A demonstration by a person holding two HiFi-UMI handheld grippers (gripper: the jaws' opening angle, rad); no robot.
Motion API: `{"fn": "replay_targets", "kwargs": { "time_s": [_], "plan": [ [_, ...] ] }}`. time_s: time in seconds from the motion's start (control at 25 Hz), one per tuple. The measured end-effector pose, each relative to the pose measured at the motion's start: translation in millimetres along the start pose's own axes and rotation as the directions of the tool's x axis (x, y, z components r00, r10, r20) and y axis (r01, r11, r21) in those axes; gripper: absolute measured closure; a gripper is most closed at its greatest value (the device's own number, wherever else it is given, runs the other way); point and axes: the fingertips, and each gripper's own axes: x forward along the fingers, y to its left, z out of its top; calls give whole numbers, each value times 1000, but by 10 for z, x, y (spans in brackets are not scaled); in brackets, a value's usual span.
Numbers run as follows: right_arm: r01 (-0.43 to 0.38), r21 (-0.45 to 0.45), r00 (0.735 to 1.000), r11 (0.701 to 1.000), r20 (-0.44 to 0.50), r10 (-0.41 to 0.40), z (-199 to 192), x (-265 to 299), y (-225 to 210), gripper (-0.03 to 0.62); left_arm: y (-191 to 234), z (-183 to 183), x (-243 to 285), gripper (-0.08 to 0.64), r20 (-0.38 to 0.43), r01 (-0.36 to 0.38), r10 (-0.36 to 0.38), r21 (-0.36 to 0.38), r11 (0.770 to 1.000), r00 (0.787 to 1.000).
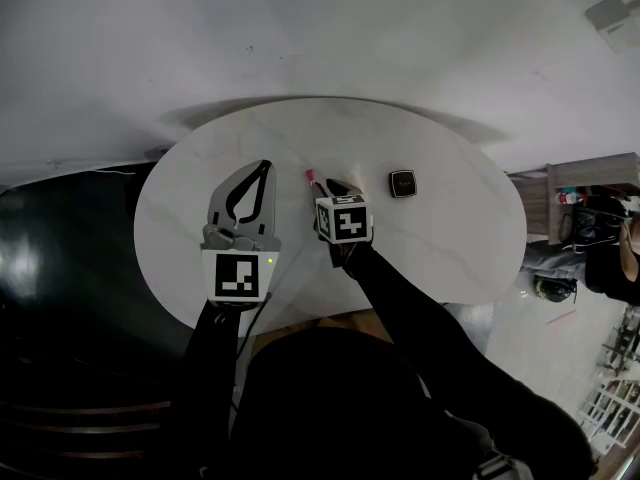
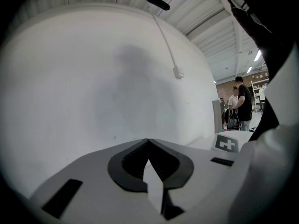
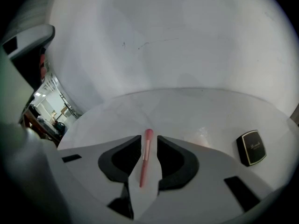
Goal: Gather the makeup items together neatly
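A slim pink makeup stick (image 3: 145, 158) lies on the round white table (image 3: 187, 106), running lengthwise between the fingers of my right gripper (image 3: 149, 137). The jaws stand slightly apart with a gap on either side of the stick, so they are open. In the head view the stick's tip (image 1: 310, 177) pokes out just left of the right gripper (image 1: 330, 188). A black compact (image 3: 251, 147) with a gold rim rests to the right, also seen as the dark compact (image 1: 402, 183). My left gripper (image 1: 262, 165) hovers over the table's left half, shut and empty, its tips meeting in its own view (image 2: 148, 140).
The table (image 1: 440, 238) stands against a plain white wall (image 1: 320, 28). Dark floor (image 1: 60, 268) lies to its left. Wooden shelving (image 1: 590, 193) stands off the right edge. People (image 2: 243, 104) stand far behind on the right in the left gripper view.
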Motion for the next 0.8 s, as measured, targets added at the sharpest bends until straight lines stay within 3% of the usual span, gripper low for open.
{"fn": "replay_targets", "kwargs": {
  "time_s": [0.36,0.64,0.8],
  "plan": [
    [55,-130,974,990,224,-25,499,-594,-175,493,-238,212,77,545,19,-20,20,33,999,1000],
    [37,-162,923,986,383,28,862,-1269,-477,544,-572,457,161,545,32,-77,76,35,996,997],
    [21,-239,887,971,453,92,988,-1664,-616,565,-782,575,192,545,38,-112,110,39,993,993]
  ]
}}
